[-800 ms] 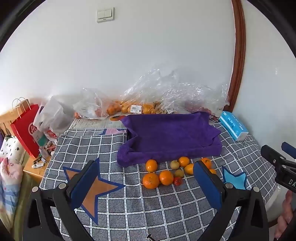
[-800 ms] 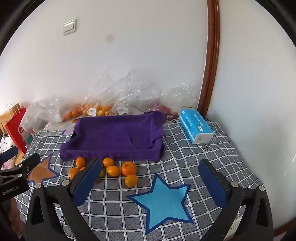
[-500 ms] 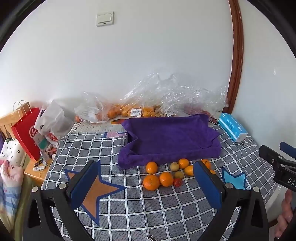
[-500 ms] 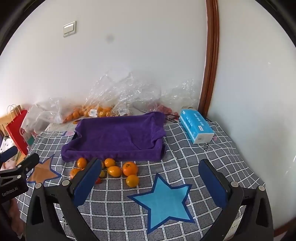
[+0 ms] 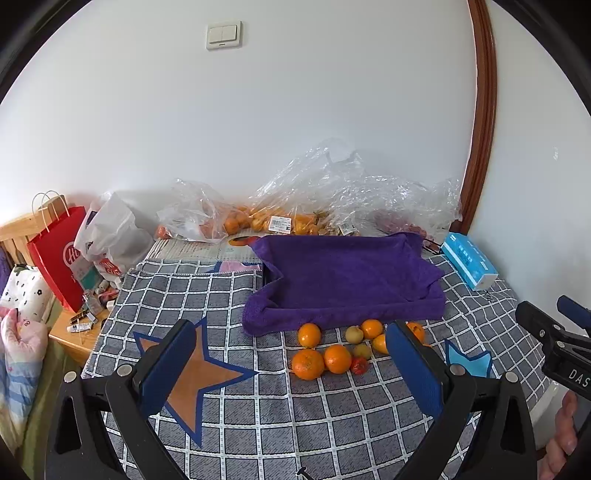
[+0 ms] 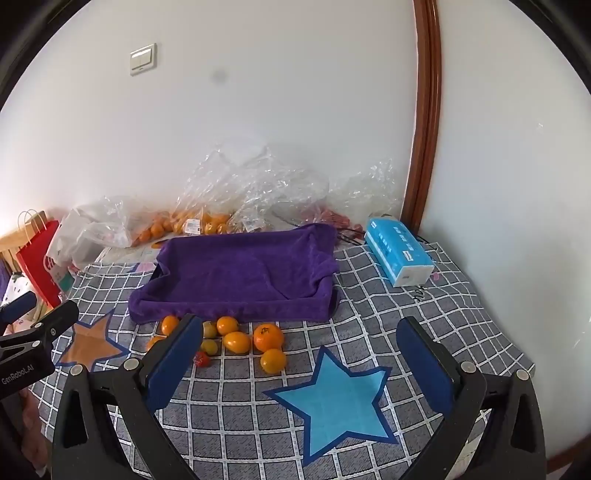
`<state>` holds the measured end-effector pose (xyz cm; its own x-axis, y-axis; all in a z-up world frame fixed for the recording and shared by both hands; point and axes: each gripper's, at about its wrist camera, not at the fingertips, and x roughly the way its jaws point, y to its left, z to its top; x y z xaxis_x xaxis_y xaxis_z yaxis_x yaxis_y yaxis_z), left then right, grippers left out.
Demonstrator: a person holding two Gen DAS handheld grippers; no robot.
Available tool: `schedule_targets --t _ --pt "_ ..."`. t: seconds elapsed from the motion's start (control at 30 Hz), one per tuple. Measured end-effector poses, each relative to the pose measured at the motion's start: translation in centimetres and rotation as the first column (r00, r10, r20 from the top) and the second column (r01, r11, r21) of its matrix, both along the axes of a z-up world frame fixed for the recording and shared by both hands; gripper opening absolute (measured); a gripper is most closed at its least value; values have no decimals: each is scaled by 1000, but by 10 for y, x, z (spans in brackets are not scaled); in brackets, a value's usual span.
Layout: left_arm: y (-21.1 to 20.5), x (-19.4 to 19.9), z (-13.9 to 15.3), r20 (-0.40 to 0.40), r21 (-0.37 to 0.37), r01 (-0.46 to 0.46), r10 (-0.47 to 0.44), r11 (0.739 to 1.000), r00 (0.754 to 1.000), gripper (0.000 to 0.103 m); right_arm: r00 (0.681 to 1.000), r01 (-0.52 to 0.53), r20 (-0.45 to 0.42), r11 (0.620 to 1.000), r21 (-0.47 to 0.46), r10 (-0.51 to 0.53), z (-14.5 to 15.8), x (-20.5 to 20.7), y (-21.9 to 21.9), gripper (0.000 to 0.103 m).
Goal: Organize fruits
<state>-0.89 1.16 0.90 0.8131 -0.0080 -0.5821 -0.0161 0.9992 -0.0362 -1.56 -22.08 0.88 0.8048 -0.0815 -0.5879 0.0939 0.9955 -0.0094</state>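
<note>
blue tissue pack [image 6: 400, 254], red paper bag [image 5: 59, 254], wall switch [image 5: 223, 35]

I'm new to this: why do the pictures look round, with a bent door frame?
Left wrist view: fisheye lens, black corners, door frame bowed. Right wrist view: same bend, frame curving; daylight even, fruit sharp, slight glare on plastic bags.

left tongs [image 5: 291, 365]: wide open, holding nothing | right tongs [image 6: 301, 360]: wide open, holding nothing | my right hand [image 5: 563, 435] grips its handle
</note>
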Motion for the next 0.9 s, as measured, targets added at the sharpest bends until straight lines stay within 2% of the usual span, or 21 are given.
schedule_targets --t 0.9 --pt "9 0 1 0 -6 -38 38 999 999 103 1000 -5 4 1000 8 5 -2 -1 2 103"
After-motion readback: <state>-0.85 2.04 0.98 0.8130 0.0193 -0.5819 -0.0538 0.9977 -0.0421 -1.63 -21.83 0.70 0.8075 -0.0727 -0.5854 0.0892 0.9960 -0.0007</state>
